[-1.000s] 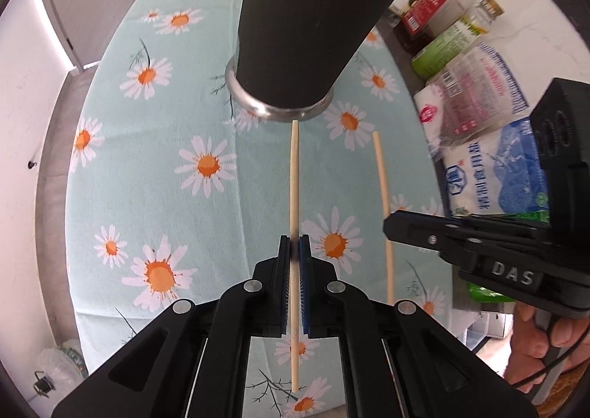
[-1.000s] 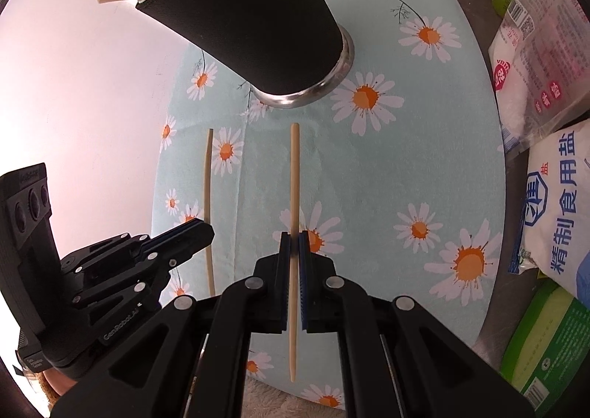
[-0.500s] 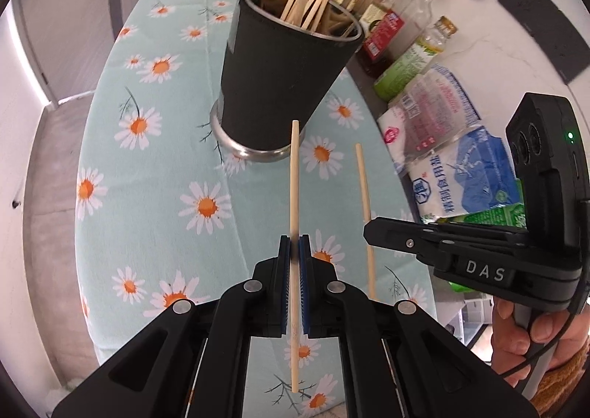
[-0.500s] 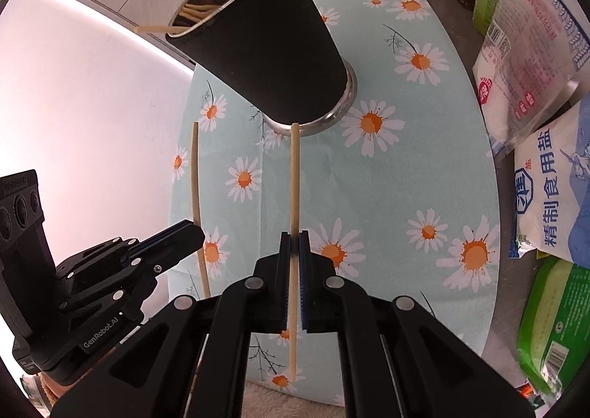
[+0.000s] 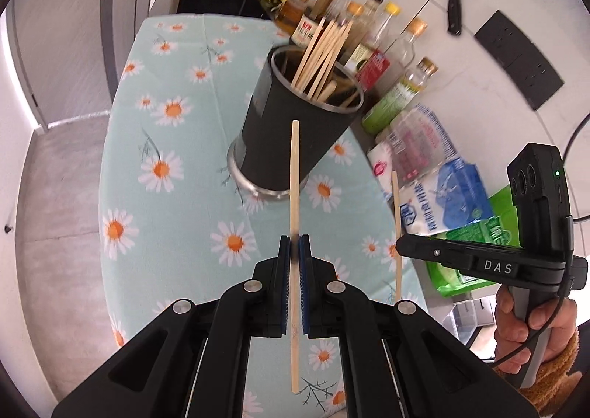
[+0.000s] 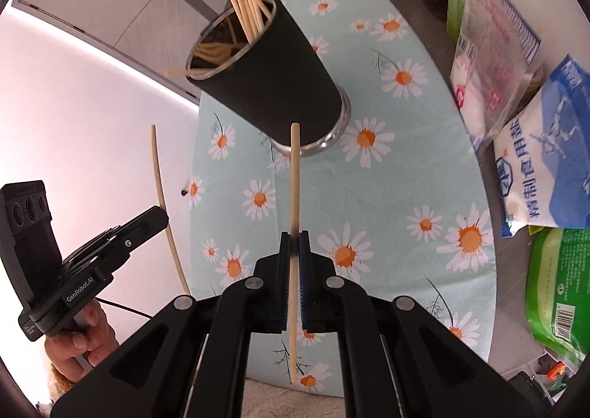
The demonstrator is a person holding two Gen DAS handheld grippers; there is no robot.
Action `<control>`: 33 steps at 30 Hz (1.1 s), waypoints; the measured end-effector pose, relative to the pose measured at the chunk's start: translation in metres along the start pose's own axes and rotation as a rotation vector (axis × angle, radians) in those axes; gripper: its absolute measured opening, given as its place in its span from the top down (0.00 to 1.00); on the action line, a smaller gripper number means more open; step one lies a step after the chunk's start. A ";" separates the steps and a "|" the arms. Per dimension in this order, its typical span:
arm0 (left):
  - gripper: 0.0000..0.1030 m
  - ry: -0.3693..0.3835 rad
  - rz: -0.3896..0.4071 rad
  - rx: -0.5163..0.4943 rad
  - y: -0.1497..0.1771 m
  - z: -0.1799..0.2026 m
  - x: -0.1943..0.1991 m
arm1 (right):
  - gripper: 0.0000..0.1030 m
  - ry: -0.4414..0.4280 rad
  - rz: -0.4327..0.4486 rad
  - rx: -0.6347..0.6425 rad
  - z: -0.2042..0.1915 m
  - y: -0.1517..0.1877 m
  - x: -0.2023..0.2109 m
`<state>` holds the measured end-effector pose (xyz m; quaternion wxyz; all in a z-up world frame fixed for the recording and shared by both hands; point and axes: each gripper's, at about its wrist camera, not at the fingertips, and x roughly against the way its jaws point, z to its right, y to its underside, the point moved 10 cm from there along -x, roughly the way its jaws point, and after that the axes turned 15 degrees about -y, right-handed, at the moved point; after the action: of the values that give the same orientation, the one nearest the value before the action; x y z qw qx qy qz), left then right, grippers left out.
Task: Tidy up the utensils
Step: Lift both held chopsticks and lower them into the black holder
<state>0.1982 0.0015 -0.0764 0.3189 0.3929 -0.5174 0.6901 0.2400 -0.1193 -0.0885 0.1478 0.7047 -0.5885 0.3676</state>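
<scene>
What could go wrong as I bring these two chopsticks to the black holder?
1. The tall black cylindrical holder is already crowded with wooden chopsticks fanned across its mouth, so an incoming tip could catch on them.
2. Each gripper pinches its pale wooden chopstick on a narrow band near mid-length; a knock could pivot it or let it slip.
3. The left gripper and right gripper are close together and may collide at the one opening.

wrist cams: near, angled down | shared: black cup (image 5: 295, 130) (image 6: 273, 86), daisy cloth (image 5: 177, 197) (image 6: 398, 197)
</scene>
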 end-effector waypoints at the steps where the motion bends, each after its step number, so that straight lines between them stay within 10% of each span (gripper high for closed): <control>1: 0.96 0.004 0.009 -0.008 -0.003 0.000 0.003 | 0.95 0.000 0.012 0.008 -0.003 -0.002 0.004; 33: 0.96 0.136 0.447 -0.007 -0.141 0.006 0.076 | 0.95 -0.200 0.430 0.374 -0.115 -0.147 0.058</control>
<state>0.2819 0.0351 0.0568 0.1936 0.2199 -0.5713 0.7667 0.3409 -0.0488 0.0633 -0.1243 0.6118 -0.6579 0.4212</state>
